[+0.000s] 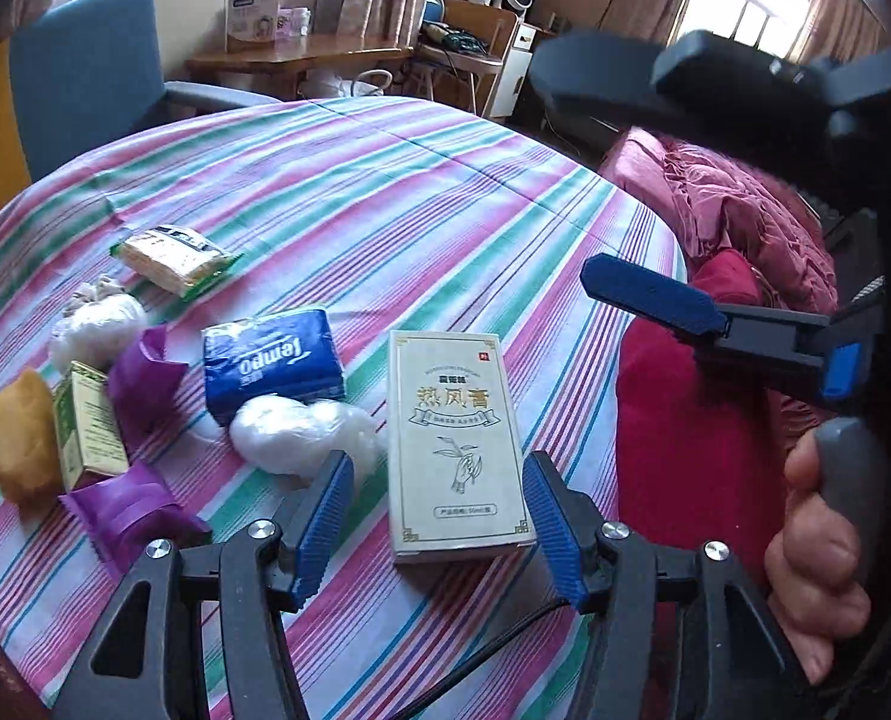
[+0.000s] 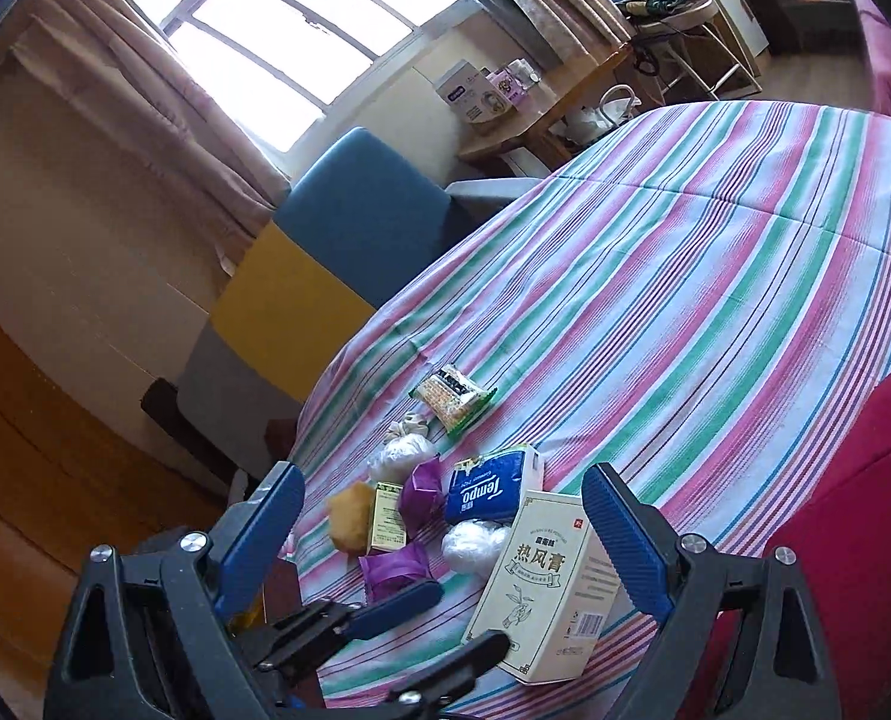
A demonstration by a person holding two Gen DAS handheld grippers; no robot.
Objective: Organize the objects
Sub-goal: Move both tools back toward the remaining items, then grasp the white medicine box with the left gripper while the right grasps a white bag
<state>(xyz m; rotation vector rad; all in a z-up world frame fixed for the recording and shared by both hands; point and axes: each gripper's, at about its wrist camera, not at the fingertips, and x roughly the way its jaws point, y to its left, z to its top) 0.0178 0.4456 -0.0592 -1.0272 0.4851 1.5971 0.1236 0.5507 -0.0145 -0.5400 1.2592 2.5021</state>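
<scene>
A cream carton [image 1: 454, 444] [image 2: 541, 588] printed with a hand and sprig lies flat on the striped bedsheet [image 1: 421, 210]. My left gripper [image 1: 437, 462] [image 2: 469, 615] hovers over the carton's near end, one blue pad on either side with a gap showing, so it is open and not pressing. To its left sit a blue Tempo tissue pack [image 1: 271, 360] [image 2: 490, 492], a white plastic-wrapped bundle [image 1: 301, 432], purple packets [image 1: 145, 384], a small green box [image 1: 88, 426] and a green snack packet [image 1: 172, 258]. My right gripper [image 1: 562, 171] [image 2: 445, 474] is open wide and holds nothing.
A red blanket [image 1: 685, 450] and pink quilt border the sheet on the right. A person's hand [image 1: 817, 540] grips the right handle. A blue chair [image 1: 85, 78] and a wooden desk [image 1: 289, 57] stand beyond the bed. The sheet's left edge drops to wooden floor [image 2: 55, 420].
</scene>
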